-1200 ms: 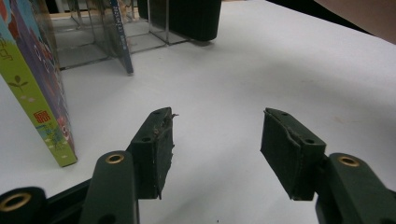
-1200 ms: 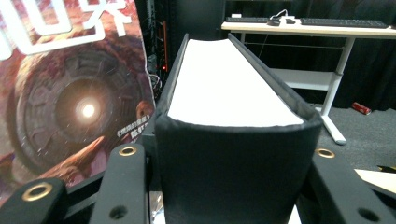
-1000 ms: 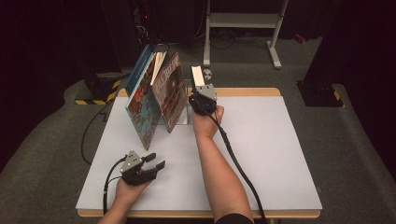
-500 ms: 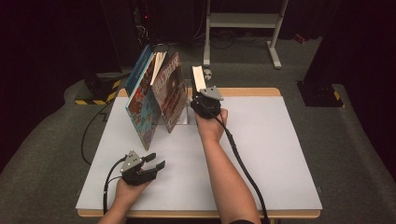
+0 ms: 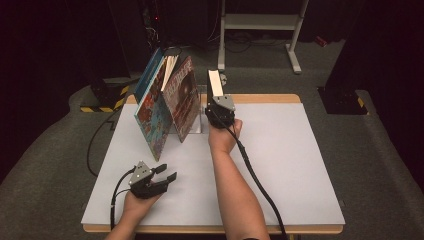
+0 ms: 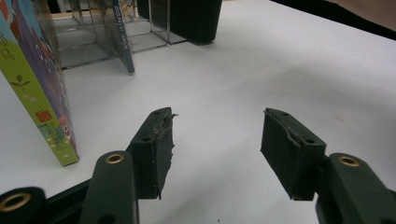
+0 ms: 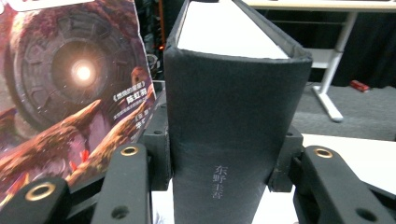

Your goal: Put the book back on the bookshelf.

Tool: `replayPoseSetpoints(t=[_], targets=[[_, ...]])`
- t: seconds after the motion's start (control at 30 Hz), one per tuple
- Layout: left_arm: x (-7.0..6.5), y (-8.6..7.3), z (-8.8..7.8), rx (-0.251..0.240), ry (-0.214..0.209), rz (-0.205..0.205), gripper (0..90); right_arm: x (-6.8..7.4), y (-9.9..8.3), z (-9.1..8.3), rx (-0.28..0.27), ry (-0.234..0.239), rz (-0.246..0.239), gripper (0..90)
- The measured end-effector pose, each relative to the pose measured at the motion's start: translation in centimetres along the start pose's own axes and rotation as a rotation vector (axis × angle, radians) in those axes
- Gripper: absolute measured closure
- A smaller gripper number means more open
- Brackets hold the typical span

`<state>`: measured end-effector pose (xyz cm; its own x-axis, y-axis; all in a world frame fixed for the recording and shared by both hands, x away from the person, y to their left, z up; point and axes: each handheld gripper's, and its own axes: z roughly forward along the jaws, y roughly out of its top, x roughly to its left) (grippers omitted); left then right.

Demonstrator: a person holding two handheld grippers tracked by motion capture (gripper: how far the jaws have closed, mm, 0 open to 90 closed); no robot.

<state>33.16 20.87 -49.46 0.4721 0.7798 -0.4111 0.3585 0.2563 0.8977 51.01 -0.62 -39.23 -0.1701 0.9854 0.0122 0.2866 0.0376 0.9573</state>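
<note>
A person works at a white table (image 5: 280, 165) with a gripper in each hand. The right gripper (image 5: 219, 107), at the table's far edge, has just been closing its jaws and now pinches a thick black book (image 7: 233, 135) by its spine, pads against both covers. The book stands upright, white page edges showing on top, just beside a leaning picture book with a glowing wheel cover (image 7: 70, 84). The left gripper (image 5: 160, 175) rests near the table's front edge, jaws spread apart with nothing between them.
</note>
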Motion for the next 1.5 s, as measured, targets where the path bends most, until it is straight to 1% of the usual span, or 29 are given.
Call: replayPoseSetpoints(t=[0.17,0.23,0.4,0.53,0.63,0.8,0.9,1.07,1.17,1.27,1.37,1.5], targets=[[0.0,0.0,0.0,-0.002,-0.003,-0.002,43.4,0.9,-0.1,0.5,-0.017,-0.066,0.014,53.7],[0.0,0.0,0.0,-0.005,-0.004,-0.007,43.4,1.2,0.0,0.7,-0.018,-0.077,-0.001,53.7],[0.1,0.1,0.0,-0.006,-0.005,-0.007,43.5,1.2,0.0,1.1,-0.028,-0.086,-0.002,53.6],[0.1,0.1,0.0,-0.005,-0.004,-0.008,43.5,1.3,-0.1,1.1,-0.032,-0.09,-0.009,53.5],[0.1,0.1,0.0,-0.006,-0.004,-0.009,43.6,1.5,0.0,0.9,-0.023,-0.091,-0.01,53.5],[0.1,0.0,0.0,-0.002,-0.003,-0.002,43.7,1.5,-0.2,0.9,-0.033,-0.097,-0.012,53.1],[0.0,0.0,0.0,-0.002,-0.003,-0.002,43.7,1.5,-0.1,0.9,-0.031,-0.094,-0.004,52.5],[0.0,0.0,0.0,-0.002,-0.002,-0.002,43.7,1.3,0.0,0.9,-0.022,-0.083,-0.008,50.2],[0.0,0.0,0.0,-0.001,-0.001,-0.002,43.7,1.2,0.0,0.9,-0.023,-0.076,-0.001,45.9],[0.0,0.0,0.0,-0.001,0.0,0.0,43.7,1.2,0.0,0.9,-0.021,-0.062,0.001,42.4],[0.0,0.0,0.1,-0.001,0.001,-0.002,43.7,1.0,0.1,0.9,-0.021,-0.048,0.013,38.9],[0.0,0.0,0.1,0.002,0.002,0.002,43.7,0.7,0.3,0.8,-0.021,-0.009,0.028,34.8]])
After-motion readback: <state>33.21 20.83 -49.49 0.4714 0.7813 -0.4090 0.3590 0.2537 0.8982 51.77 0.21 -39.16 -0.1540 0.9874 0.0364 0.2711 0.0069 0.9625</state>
